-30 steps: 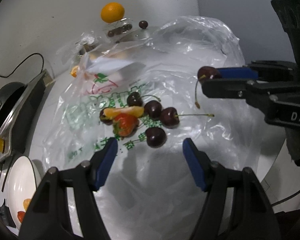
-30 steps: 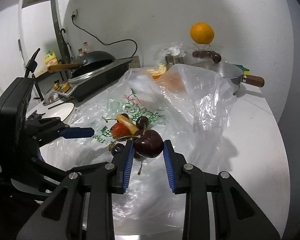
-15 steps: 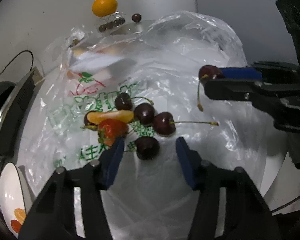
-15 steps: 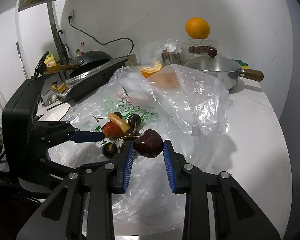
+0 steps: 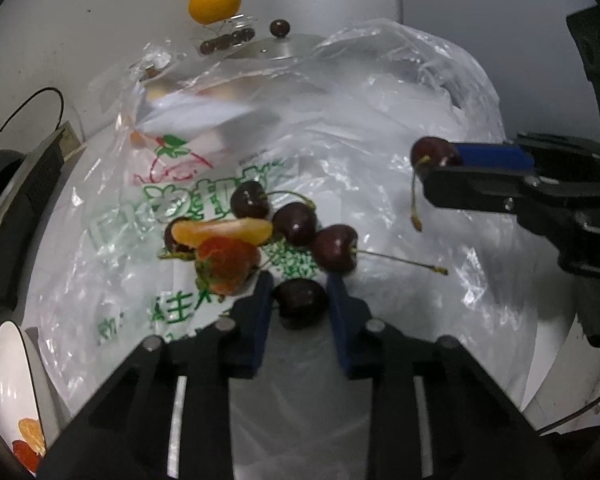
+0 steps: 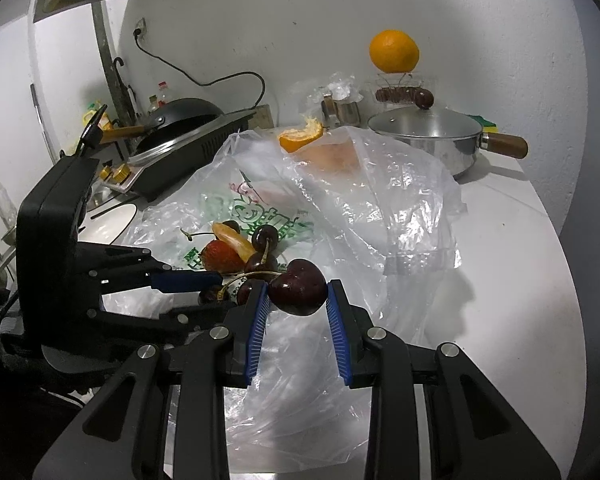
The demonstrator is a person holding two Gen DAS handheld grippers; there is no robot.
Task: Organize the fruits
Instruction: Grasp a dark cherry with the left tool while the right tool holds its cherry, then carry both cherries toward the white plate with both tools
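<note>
The left gripper (image 5: 300, 300), pitched steeply down over the plastic bag (image 5: 380, 184) on the table (image 6: 520, 280), has just closed its fingers on a cherry (image 5: 300, 300) beside the strawberry (image 5: 226, 264), while the right gripper (image 6: 298, 294) pinches another cherry (image 6: 298, 288) aloft above open bag.

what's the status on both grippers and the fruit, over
Left gripper just closed on a cherry on the plastic bag. Right gripper holds a cherry aloft. Strawberry crowds the left finger.
</note>
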